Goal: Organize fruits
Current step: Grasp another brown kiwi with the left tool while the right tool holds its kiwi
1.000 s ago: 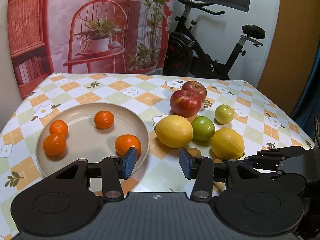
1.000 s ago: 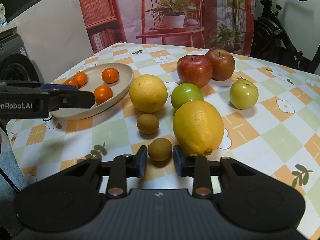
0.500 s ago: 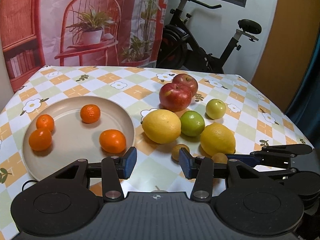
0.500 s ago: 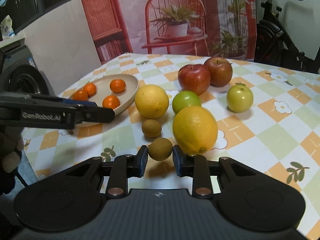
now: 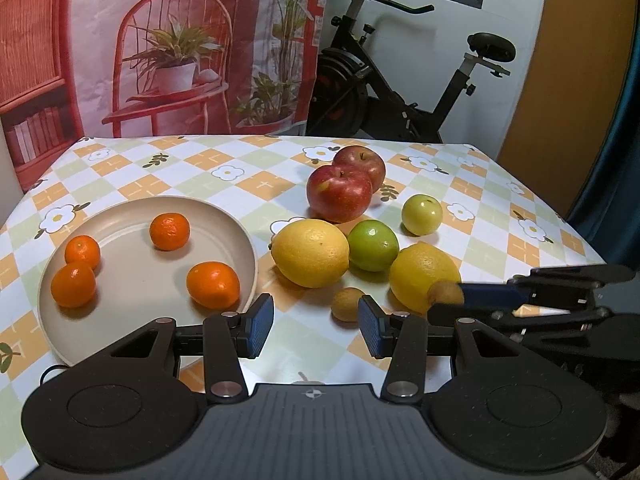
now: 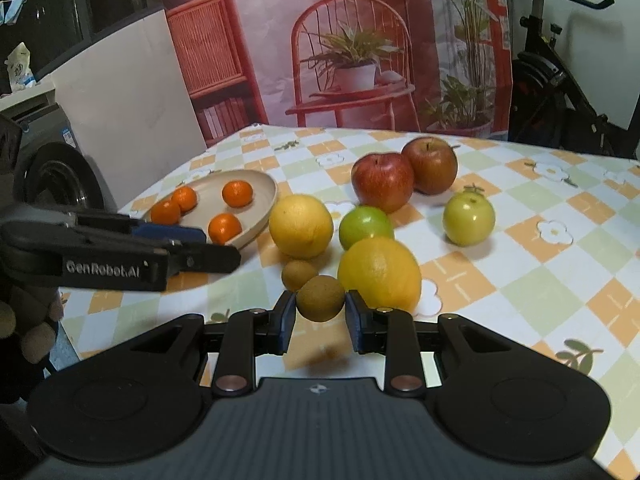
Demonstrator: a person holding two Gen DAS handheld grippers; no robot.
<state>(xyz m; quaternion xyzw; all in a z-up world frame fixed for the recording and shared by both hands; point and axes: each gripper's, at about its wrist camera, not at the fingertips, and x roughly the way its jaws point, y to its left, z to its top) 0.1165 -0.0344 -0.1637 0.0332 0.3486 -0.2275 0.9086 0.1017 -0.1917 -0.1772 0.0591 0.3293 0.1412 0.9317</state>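
step: right tongs [image 6: 320, 316] pinching small brown fuzzy kiwi [image 6: 320, 297], probably lifting | left tongs [image 5: 316, 326] spread, idling | next: carrying it toward round beige plate [image 6: 262, 190]

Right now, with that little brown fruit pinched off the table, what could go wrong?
1. The right hand-held gripper holds the round kiwi only by its two sides; it might slip out and drop.
2. The second kiwi and a lemon sit right beside it, so a swing could send them rolling.
3. The plate already holds four tangerines, so the kiwi may knock one.
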